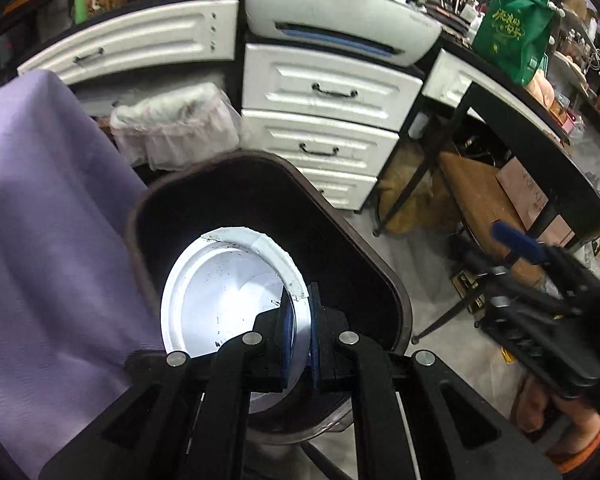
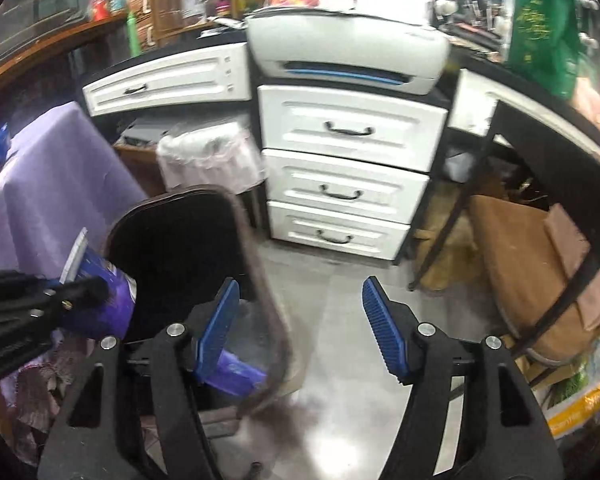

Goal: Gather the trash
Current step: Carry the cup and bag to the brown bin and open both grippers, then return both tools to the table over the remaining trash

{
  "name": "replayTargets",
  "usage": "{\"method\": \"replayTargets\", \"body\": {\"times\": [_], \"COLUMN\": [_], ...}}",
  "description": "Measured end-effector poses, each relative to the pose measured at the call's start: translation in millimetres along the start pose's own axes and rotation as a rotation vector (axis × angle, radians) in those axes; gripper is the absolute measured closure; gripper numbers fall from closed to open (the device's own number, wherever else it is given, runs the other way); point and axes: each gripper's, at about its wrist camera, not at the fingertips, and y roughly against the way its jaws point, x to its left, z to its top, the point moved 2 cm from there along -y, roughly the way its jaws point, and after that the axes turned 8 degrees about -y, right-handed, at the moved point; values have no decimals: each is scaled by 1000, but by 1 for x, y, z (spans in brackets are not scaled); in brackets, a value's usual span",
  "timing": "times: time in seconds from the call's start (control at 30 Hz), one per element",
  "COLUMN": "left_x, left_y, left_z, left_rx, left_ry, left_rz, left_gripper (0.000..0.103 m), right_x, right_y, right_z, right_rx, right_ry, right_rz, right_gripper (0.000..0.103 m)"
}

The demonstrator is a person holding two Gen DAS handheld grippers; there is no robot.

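Note:
A paper cup, white inside and purple outside, hangs tilted over the mouth of a dark bin with a brown rim. My left gripper is shut on the cup's rim, one pad inside and one outside. My right gripper is open, with only the bin's rim and the floor between its blue pads. A purple piece lies low inside the bin, just past the left pad. In the left wrist view a blue pad of the right gripper shows at the right, beside the bin.
A purple cloth covers a table left of the bin. Behind it stand a basket lined with clear plastic, white drawers and a printer. A wooden stool, boxes and a green bag crowd the right. A sandalled foot is lower right.

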Motion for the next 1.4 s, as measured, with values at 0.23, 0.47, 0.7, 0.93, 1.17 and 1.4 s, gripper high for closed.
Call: {"method": "replayTargets", "body": {"times": [0.23, 0.47, 0.7, 0.93, 1.17, 1.4], "left_x": [-14, -7, -5, -2, 3, 20], "left_y": [-35, -48, -39, 0, 65, 131], "left_z": [-1, -5, -3, -7, -13, -29], "left_rx": [67, 92, 66, -9, -111, -199], "left_ry": [-29, -9, -11, -8, -45, -44], "left_rz": [-12, -5, 12, 62, 123, 184], "left_gripper": [95, 47, 38, 27, 11, 7], "right_x": [-31, -31, -24, -17, 7, 59], "right_y": [10, 9, 11, 20, 27, 41], "right_z": [-1, -6, -7, 0, 5, 14], "right_rx": [-6, 0, -4, -18, -11, -7], "right_ry": [-67, -85, -79, -68, -28, 48], "right_rz": [-25, -24, -11, 3, 64, 178], "right_gripper": [39, 39, 39, 35, 35, 34]}}
